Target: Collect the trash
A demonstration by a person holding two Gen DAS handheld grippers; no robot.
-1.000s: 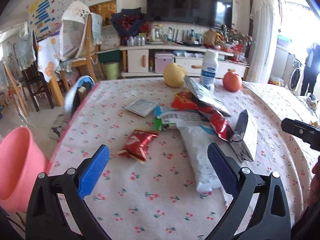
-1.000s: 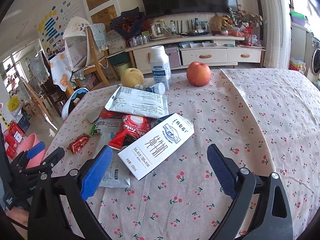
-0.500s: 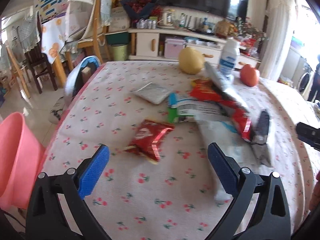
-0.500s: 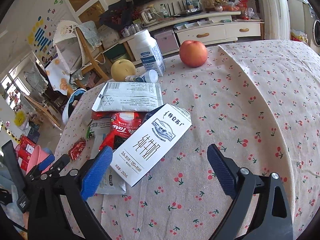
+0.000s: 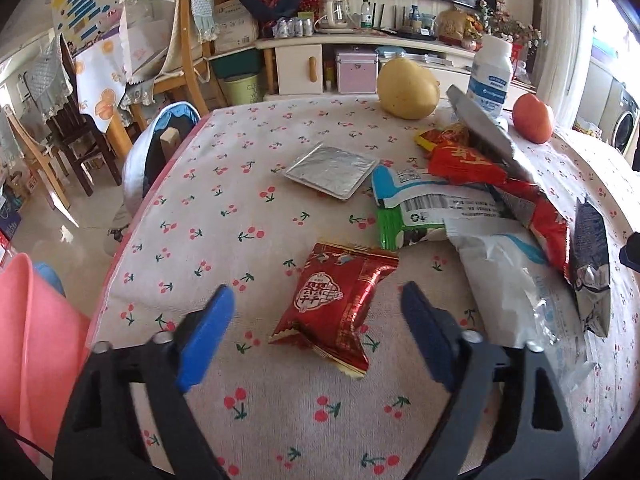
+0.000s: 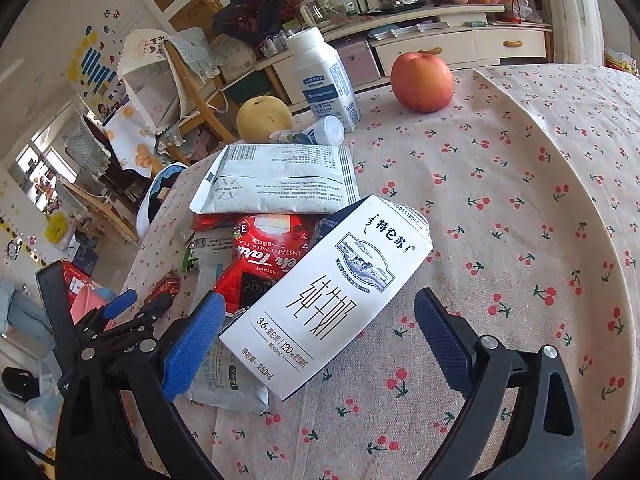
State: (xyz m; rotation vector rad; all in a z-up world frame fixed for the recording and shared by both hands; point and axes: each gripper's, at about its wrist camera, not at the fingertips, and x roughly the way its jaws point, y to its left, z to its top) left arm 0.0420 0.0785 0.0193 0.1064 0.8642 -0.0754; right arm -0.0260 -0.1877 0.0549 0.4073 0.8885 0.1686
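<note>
A small red foil snack packet lies on the cherry-print tablecloth, between the blue pads of my left gripper. Its jaws are closing but the pads stand apart from the packet. My right gripper is open on either side of the near end of a white milk carton, not touching it. The carton rests on a heap of wrappers: a red instant-tea pouch and a grey-white bag. The left gripper also shows at the left of the right wrist view.
A pink bin stands off the table's left edge. At the table's far side are a yellow pear, a red apple and a white bottle. A foil tray lies flat; chairs and a TV cabinet stand behind.
Both grippers dropped toward the table. The left one moved left from the white bag to the red packet and its jaws narrowed. The right one came down around the milk carton's end.
</note>
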